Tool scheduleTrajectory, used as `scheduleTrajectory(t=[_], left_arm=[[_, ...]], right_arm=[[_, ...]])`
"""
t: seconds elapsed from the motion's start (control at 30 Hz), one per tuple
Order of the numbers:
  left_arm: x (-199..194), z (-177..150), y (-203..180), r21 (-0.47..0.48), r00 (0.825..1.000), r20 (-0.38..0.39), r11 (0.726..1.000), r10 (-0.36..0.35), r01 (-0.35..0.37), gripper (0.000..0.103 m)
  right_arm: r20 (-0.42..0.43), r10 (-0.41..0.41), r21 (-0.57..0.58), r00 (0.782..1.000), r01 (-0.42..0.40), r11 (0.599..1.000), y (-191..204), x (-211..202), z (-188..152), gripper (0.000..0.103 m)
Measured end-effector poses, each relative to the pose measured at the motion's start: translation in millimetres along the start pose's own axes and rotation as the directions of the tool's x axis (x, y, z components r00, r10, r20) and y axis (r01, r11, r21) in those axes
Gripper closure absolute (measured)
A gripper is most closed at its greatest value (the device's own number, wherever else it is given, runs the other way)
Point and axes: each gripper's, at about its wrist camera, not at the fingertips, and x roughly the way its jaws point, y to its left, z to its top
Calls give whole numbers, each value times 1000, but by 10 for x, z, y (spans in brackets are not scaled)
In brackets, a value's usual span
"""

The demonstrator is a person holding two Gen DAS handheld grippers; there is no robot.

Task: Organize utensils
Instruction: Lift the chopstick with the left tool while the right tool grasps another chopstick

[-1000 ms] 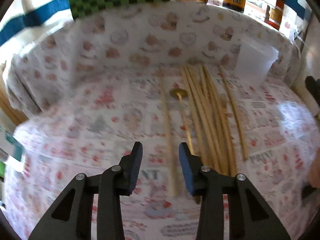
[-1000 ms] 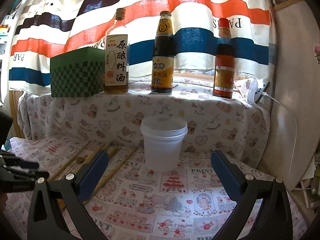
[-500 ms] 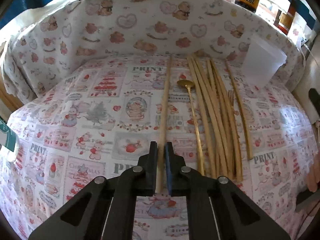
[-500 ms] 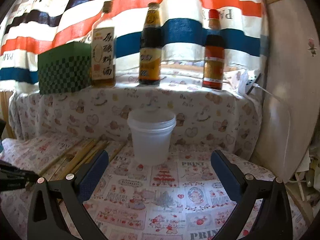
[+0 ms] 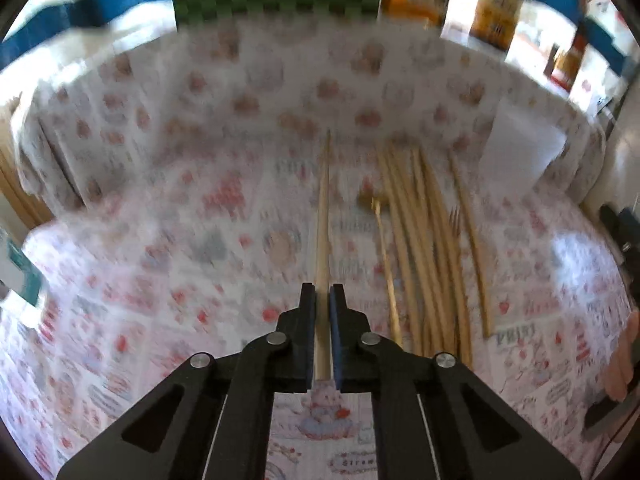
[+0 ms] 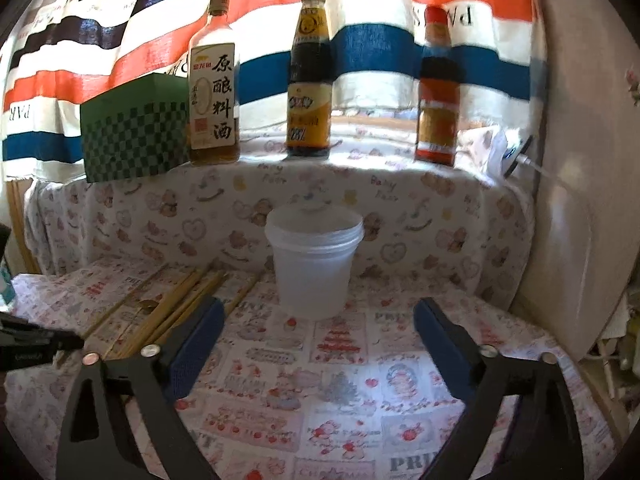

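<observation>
The left gripper [image 5: 322, 300] has its jaws pressed together on the near end of a single wooden chopstick [image 5: 323, 216], which runs straight ahead over the printed tablecloth [image 5: 160, 264]. To its right lie a gold spoon [image 5: 382, 248] and a loose bundle of chopsticks [image 5: 432, 240], side by side on the cloth. The right gripper [image 6: 318, 320] hangs with jaws spread wide and nothing between them, facing a white plastic tub [image 6: 314, 262] standing by the back ledge, near the far ends of the bundle
</observation>
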Motion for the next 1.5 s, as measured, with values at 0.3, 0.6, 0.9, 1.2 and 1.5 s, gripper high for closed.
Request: scheduleTrajectory(t=[0.3,0.6,0.9,1.2,1.5], left_arm=[[-406,69,52,5,978,205,999,-44,44,97],[-781,22,62,14,909,412,998,-55,54,97],[-922,1,199,-53,858,509,993,-64,106,97],[-888,24,378,-108,863,497,981,-85,159,97],[-904,-18,314,-85,852,514,982,-102,169,97]], right_arm=[[-21,54,-63,998,-55,997,196,-34,-59,15],[-78,108,-84,991,-115,990,250,-26,-60,27],[-416,313,11,854,-340,940,633,282,-180,47],[-538,239,-76,808,-328,942,1100,487,-354,59],[-478,203,-103,855,-284,953,1056,370,-402,91]])
